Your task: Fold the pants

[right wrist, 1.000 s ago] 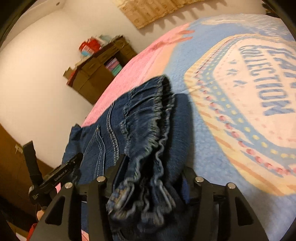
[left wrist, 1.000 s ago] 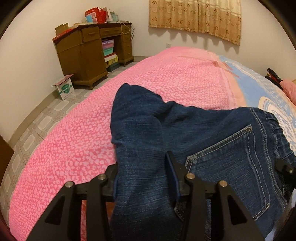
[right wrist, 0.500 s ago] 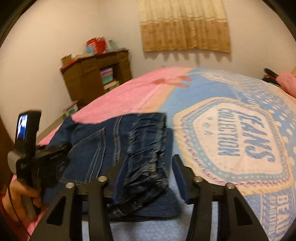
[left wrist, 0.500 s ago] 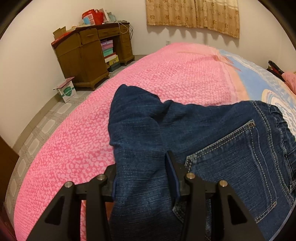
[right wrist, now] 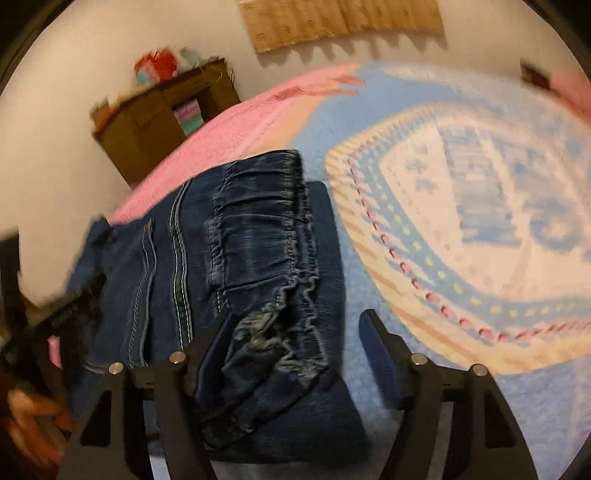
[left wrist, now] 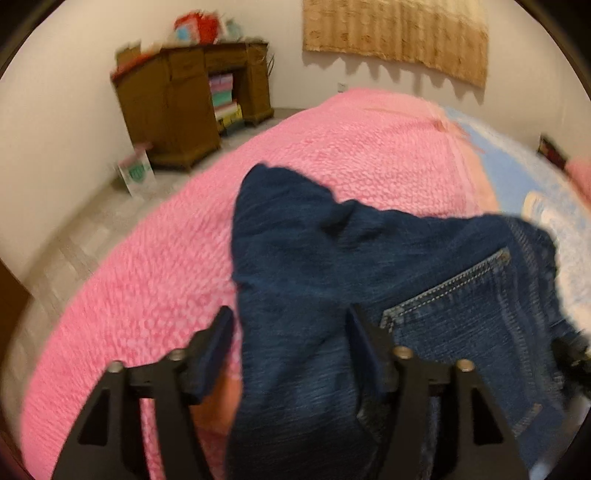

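The room had plain pale walls and a floor of light square tiles. A brown wooden desk stood against the far wall near the corner, its open middle bay stacked with pastel boxes or books. Red and light-coloured clutter, too blurred to tell apart, crowded its top. A small white carton with a green mark sat on the floor just beside the desk's near end. A beige patterned curtain with a scalloped hem hung high on the far wall, casting a soft shadow below. The bed's pink cover met a blue printed one toward its far edge. The light was warm and dim.
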